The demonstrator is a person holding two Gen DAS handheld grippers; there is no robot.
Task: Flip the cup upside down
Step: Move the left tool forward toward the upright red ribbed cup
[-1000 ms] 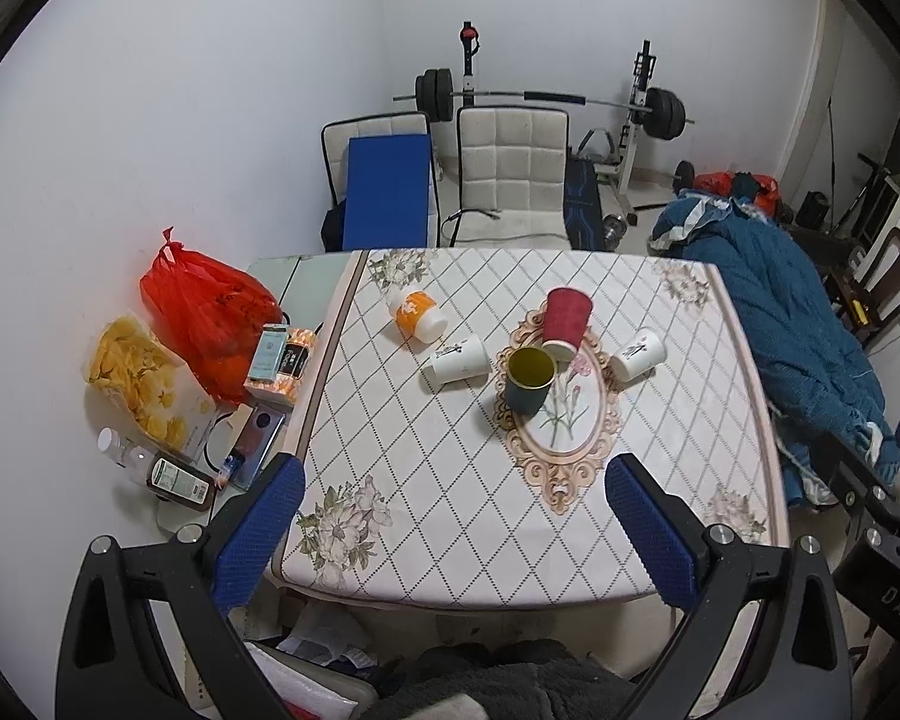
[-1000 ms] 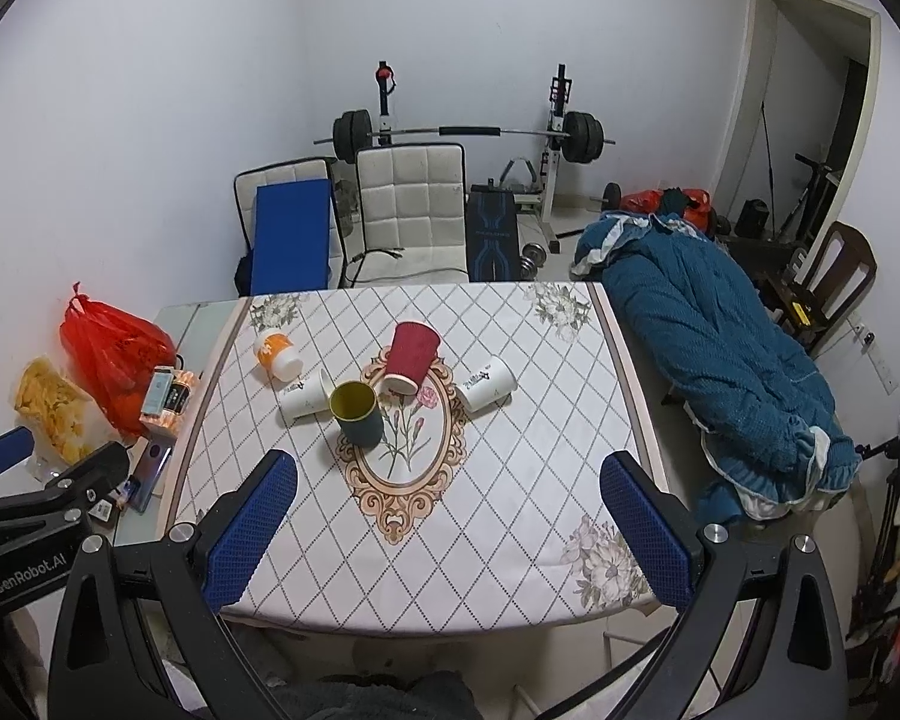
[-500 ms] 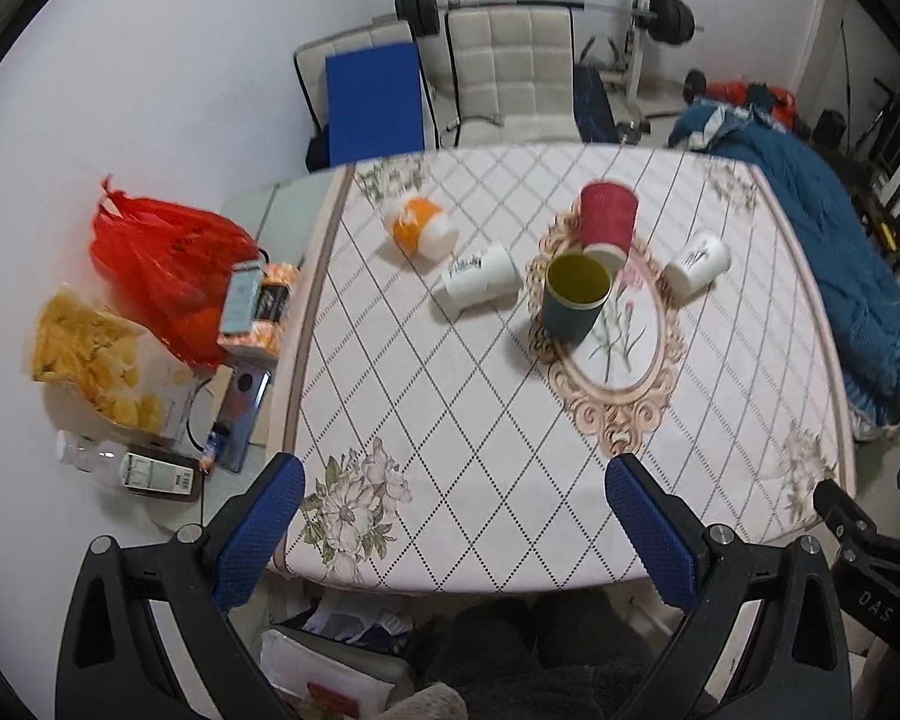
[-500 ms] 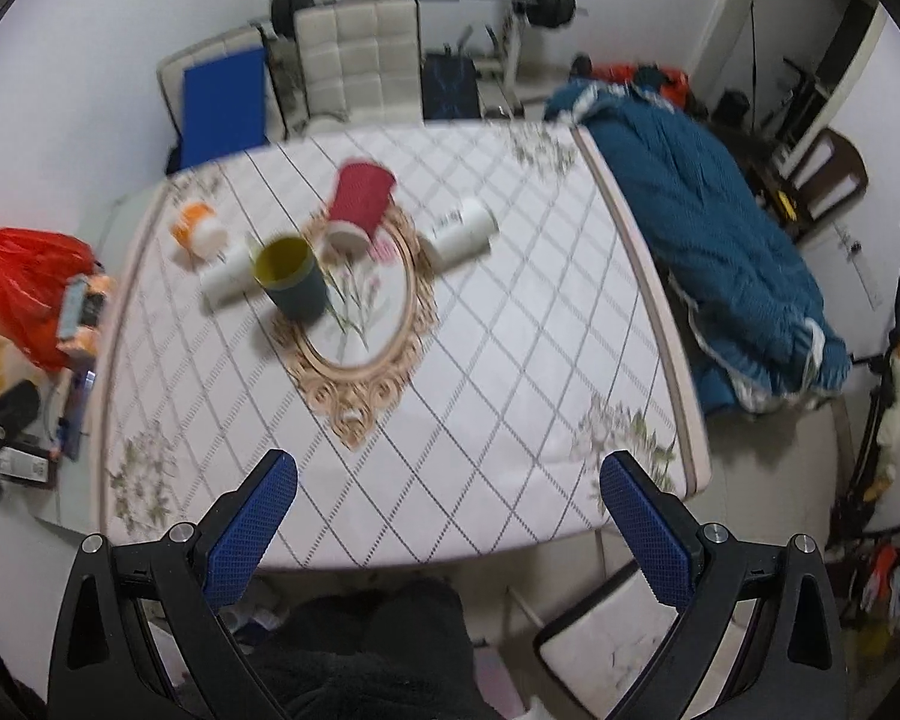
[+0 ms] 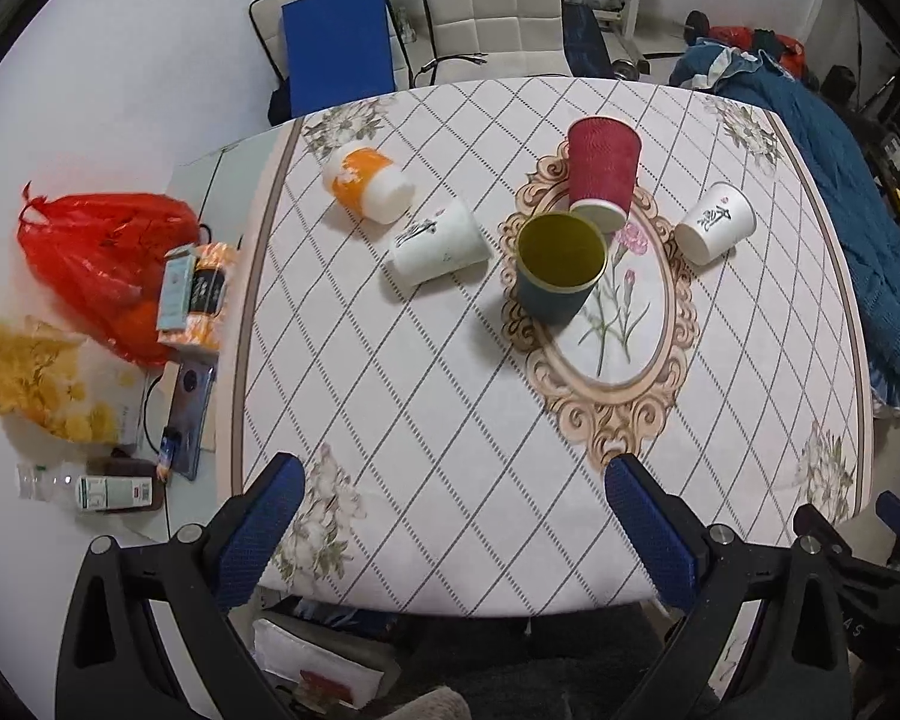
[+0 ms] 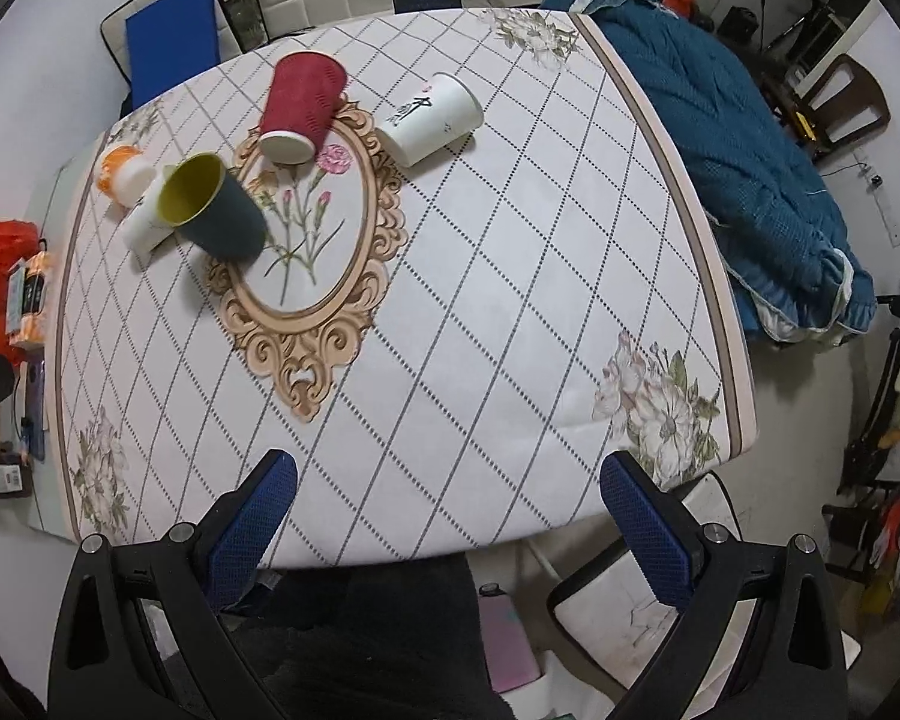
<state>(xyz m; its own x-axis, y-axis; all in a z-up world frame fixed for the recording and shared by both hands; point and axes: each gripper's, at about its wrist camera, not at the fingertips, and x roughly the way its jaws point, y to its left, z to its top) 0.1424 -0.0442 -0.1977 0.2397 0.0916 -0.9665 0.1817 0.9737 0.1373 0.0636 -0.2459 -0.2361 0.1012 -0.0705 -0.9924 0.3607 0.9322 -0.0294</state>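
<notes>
A dark blue cup with a yellow inside (image 5: 557, 271) (image 6: 213, 208) stands upright, mouth up, on the oval flower print of the table (image 5: 450, 420). A red cup (image 5: 603, 171) (image 6: 302, 106) stands upside down just behind it. Two white cups (image 5: 440, 242) (image 5: 716, 221) and an orange-and-white cup (image 5: 369, 185) lie on their sides. My left gripper (image 5: 453, 471) is open and empty over the near table edge. My right gripper (image 6: 447, 468) is open and empty over the near right part of the table (image 6: 510, 300).
A red bag (image 5: 99, 252), snack packs and bottles lie on the low surface left of the table. A blue quilt (image 6: 726, 138) lies to the right. White chairs (image 5: 486, 6) and a barbell stand behind the table. A stool (image 6: 630, 600) sits below the near edge.
Both grippers have moved forward and tilted down over the table, so the cups look nearer. The cups have not moved. Both grippers stay open.
</notes>
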